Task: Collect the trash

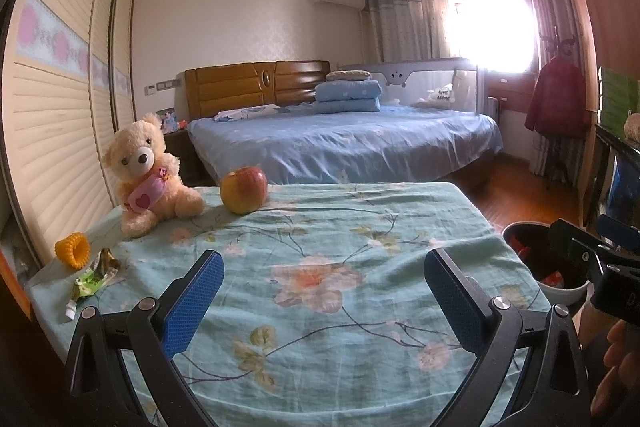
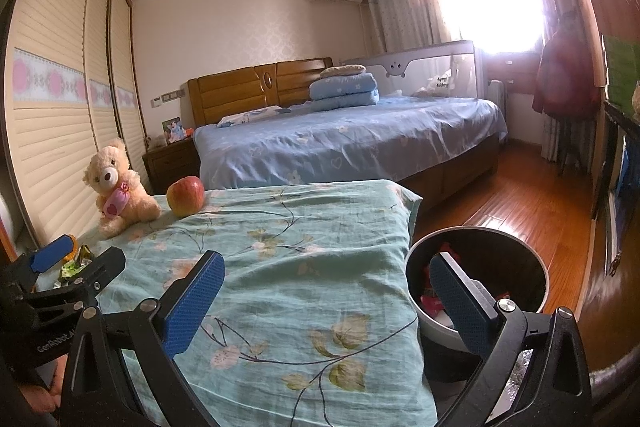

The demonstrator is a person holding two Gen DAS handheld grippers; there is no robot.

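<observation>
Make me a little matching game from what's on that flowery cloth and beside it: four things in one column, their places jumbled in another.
Things:
1. teddy bear
2. apple
3. green wrapper
4. trash bin

Places:
A. on the floor, off the cloth's right edge
B. near the cloth's left edge, next to the yellow ring
C. far left corner, sitting up
D. far edge of the cloth, just right of the bear

Pairs: 1-C, 2-D, 3-B, 4-A
</observation>
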